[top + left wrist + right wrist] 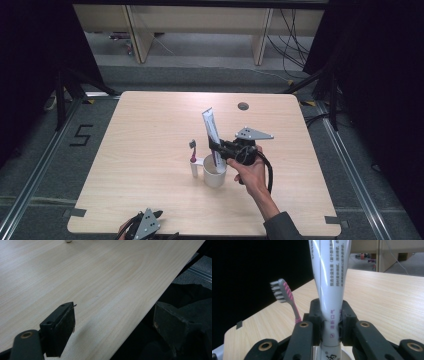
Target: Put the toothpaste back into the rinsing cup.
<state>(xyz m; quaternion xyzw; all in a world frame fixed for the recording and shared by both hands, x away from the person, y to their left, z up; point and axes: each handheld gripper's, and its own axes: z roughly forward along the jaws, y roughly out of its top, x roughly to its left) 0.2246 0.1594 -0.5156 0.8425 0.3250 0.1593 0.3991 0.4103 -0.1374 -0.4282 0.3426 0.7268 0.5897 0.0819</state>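
A white toothpaste tube (210, 125) stands upright with its lower end inside a white mug (215, 179) near the middle of the table. My right gripper (217, 148) is shut on the tube just above the mug's rim. In the right gripper view the jaws of the right gripper (331, 317) press the tube (329, 270) from both sides. A pink and grey toothbrush (193, 154) stands upright at the mug's left side, bristles up; in the right gripper view the toothbrush (285, 295) is left of the tube. My left gripper (145, 220) rests open at the table's near edge.
The wooden table (150, 130) has a round cable hole (243, 106) at its back edge. In the left gripper view the left gripper (115, 330) straddles the table's edge (140, 317), one jaw over wood, the other over dark floor. Desk legs and cables lie beyond the table.
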